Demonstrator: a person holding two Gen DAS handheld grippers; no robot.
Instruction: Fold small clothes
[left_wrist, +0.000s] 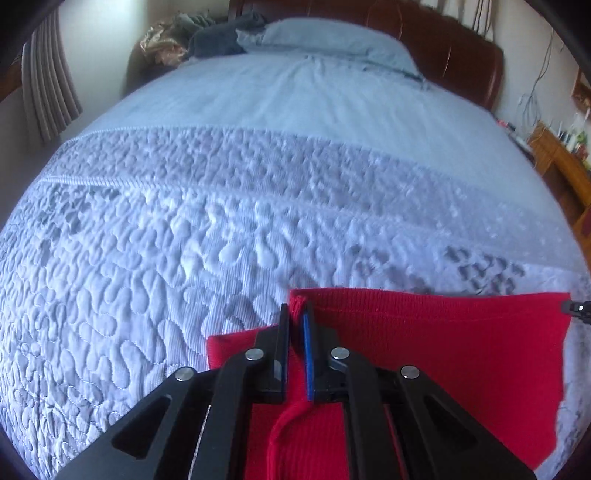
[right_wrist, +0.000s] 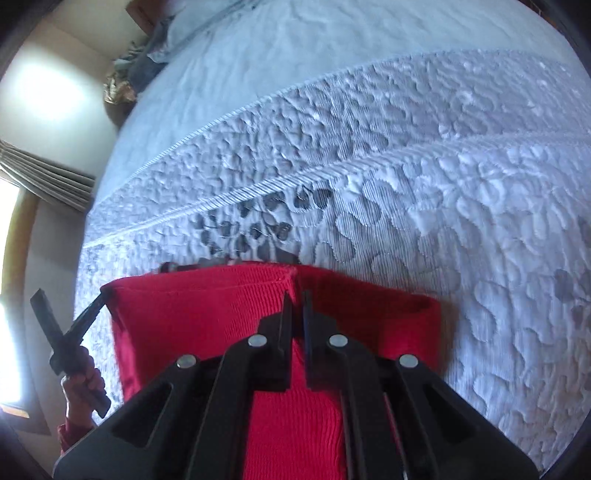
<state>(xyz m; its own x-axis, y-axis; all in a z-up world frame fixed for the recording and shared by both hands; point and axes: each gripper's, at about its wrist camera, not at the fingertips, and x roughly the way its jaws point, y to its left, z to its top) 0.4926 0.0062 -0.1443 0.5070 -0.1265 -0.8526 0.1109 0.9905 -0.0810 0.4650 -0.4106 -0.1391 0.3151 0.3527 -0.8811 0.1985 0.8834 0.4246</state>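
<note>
A red knit garment (left_wrist: 436, 343) is held up over the quilted bed, stretched between both grippers. My left gripper (left_wrist: 297, 310) is shut on its top left corner, with red fabric pinched between the fingers. My right gripper (right_wrist: 295, 299) is shut on the garment's top edge (right_wrist: 207, 317) near the right corner. In the right wrist view the left gripper (right_wrist: 99, 299) shows at the garment's far left corner, held by a hand. In the left wrist view the tip of the right gripper (left_wrist: 576, 307) shows at the garment's right corner.
A light blue quilted bedspread (left_wrist: 184, 240) covers the bed. A blue pillow (left_wrist: 332, 37) and dark clothes (left_wrist: 218, 37) lie at the brown headboard (left_wrist: 454, 48). Curtains (left_wrist: 48, 85) hang at left. A wooden shelf (left_wrist: 561, 158) stands at right.
</note>
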